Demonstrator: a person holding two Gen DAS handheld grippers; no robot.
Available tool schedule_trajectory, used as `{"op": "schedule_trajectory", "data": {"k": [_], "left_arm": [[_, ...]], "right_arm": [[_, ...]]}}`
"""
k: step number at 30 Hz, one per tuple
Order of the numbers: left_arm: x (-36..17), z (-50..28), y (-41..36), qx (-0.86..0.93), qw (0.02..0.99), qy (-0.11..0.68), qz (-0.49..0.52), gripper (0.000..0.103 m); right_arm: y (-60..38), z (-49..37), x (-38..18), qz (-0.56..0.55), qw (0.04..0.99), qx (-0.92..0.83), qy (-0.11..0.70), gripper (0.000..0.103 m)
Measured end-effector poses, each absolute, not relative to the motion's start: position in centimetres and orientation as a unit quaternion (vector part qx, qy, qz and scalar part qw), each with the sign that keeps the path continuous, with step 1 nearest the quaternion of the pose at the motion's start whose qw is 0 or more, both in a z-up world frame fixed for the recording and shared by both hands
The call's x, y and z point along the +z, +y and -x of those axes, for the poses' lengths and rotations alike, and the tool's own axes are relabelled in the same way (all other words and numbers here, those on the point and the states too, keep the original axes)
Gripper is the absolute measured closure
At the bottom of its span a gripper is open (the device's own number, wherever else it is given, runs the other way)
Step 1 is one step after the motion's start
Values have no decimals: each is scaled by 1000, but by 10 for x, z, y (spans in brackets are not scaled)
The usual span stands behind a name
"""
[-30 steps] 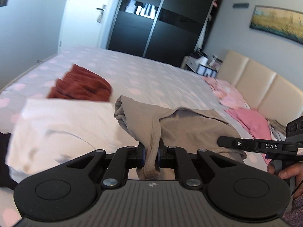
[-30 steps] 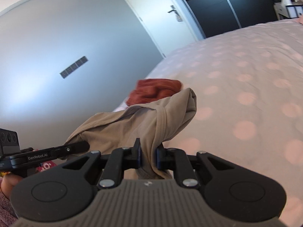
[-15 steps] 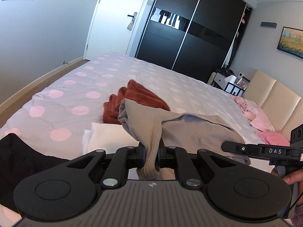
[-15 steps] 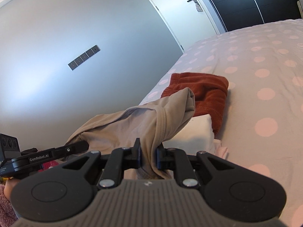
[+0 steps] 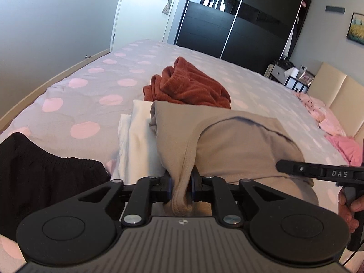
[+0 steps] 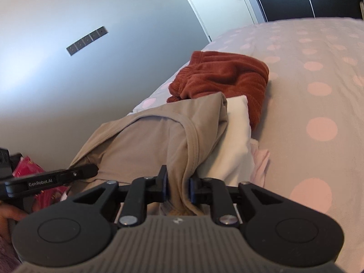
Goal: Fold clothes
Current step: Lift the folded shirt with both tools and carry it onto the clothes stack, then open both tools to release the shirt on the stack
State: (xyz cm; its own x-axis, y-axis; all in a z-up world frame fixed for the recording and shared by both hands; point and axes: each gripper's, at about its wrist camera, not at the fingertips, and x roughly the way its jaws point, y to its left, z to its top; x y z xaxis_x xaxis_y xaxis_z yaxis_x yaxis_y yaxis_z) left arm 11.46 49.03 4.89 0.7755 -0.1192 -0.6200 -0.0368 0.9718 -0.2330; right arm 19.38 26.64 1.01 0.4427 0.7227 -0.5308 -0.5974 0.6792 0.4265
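Ideally, over the pink-dotted grey bed (image 5: 95, 95), the folded beige cotton garment (image 5: 238, 145) settles squarely onto the white folded cloth (image 5: 138, 136) while left gripper (image 5: 180, 185) and right gripper (image 6: 178, 187), jaws opening with its hems between them, release evenly together.

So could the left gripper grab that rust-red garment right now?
Probably not yet. The left gripper has the beige garment between its jaws, which are just opening, and that cloth drapes over the white folded piece between it and the rust-red garment.
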Motion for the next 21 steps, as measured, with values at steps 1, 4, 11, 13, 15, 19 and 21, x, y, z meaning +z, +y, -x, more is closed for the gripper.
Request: {"op": "schedule_trajectory", "data": {"k": [1, 4, 11, 13, 15, 19, 21], "left_arm": [[51, -113, 489, -14, 936, 334, 110, 85], [64, -105, 486, 14, 939, 333, 85, 64], [103, -88, 474, 39, 956, 285, 59, 57], [106, -98, 467, 43, 957, 280, 62, 62], [102, -111, 462, 50, 953, 294, 57, 76], [76, -128, 458, 68, 940, 331, 43, 87], [59, -130, 465, 75, 934, 343, 58, 87]], "right_arm": [[265, -189, 13, -72, 849, 395, 343, 76], [256, -178, 29, -23, 862, 397, 313, 60], [231, -175, 63, 47, 902, 371, 216, 64], [242, -181, 66, 49, 901, 372, 218, 90], [255, -183, 63, 52, 898, 374, 227, 90], [275, -183, 46, 76, 888, 379, 249, 91], [280, -186, 35, 81, 888, 371, 260, 91]]}}
